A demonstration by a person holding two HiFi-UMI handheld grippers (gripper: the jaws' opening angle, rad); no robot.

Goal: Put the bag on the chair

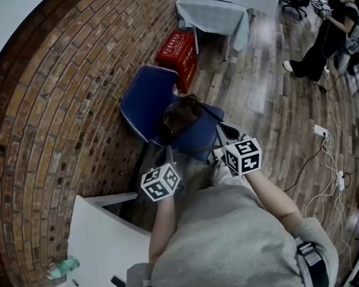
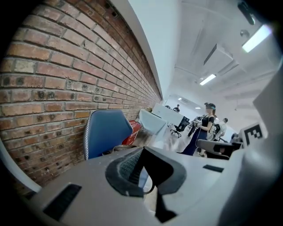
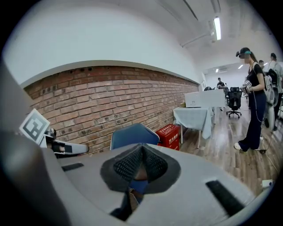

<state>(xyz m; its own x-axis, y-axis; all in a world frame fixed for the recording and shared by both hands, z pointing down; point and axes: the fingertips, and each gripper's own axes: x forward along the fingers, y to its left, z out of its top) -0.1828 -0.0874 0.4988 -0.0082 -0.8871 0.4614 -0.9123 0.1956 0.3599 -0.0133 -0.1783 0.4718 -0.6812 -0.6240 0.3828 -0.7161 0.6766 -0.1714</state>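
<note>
The bag, brown on top with a dark blue body, hangs over the seat of the blue chair that stands against the brick wall. Whether it rests on the seat I cannot tell. My left gripper is at the bag's near left side. Its jaws are closed, with a thin strap looping out just below the pads. At the bag's near right side is my right gripper. Its jaws are closed, with brown and blue bag fabric right under the pads. The chair back shows beyond them.
A red crate sits on the wooden floor beyond the chair. Behind it is a table with a pale cloth. A white table with a bottle is at my near left. Cables run along the floor on the right, and a person stands at the far right.
</note>
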